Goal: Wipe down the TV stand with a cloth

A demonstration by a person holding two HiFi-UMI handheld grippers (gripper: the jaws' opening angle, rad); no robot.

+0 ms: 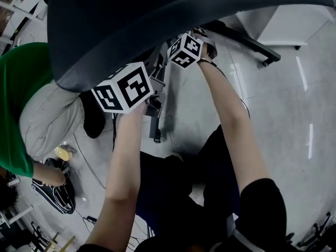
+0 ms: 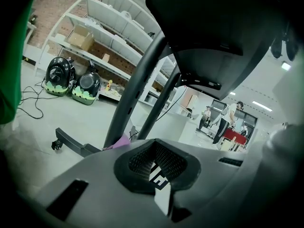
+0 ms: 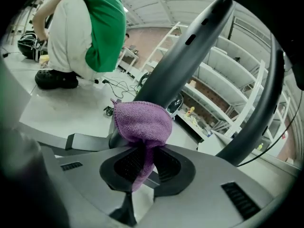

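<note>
White shelving (image 3: 227,75) is seen behind the dark TV stand post (image 3: 190,56), close by which the purple cloth (image 3: 142,122), judged soft, light and floppy, is pinched at its bunched fold by the right gripper (image 3: 142,171) fingers, while the left gripper (image 2: 159,167) fingers are pressed together, empty.

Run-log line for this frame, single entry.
right tool: shut on purple cloth | cloth: at TV stand post | left tool: shut, empty | person in green: crouched nearby
</note>
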